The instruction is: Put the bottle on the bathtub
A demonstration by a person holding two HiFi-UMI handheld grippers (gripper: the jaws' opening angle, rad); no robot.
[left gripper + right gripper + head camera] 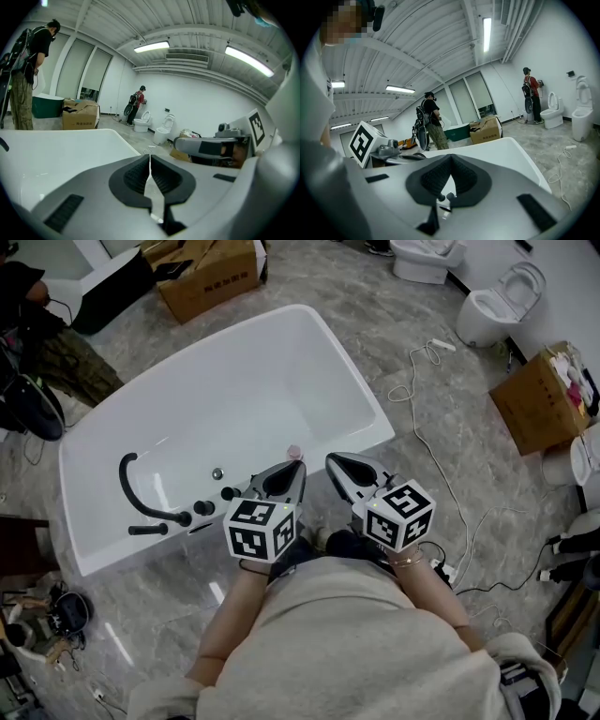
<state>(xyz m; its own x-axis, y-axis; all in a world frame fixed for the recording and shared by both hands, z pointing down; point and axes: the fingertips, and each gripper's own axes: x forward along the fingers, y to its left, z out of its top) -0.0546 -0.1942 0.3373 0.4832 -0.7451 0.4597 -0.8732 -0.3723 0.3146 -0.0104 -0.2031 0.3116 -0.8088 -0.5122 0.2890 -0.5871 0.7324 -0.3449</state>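
Sitting on bathtub (375,413) rim, bottle (294,452) just beyond left tool (300,465), right tool (330,459) alongside, both closed.

Ahead of you the bathtub (178,381) sits slantwise on the floor. It is white and glossy, a rounded rectangle with a broad flat rim and a deep basin. At its left end, on the rim nearest you, a black curved faucet (141,493) arches over the basin, with black knobs (204,508) beside it. A small round drain fitting (217,473) shows on the inner wall near them. The bottle (294,452) rests on that same near rim, about midway along. It is small and pale pink, too small for you to tell more. The left gripper view shows the tub's white rim (61,154).
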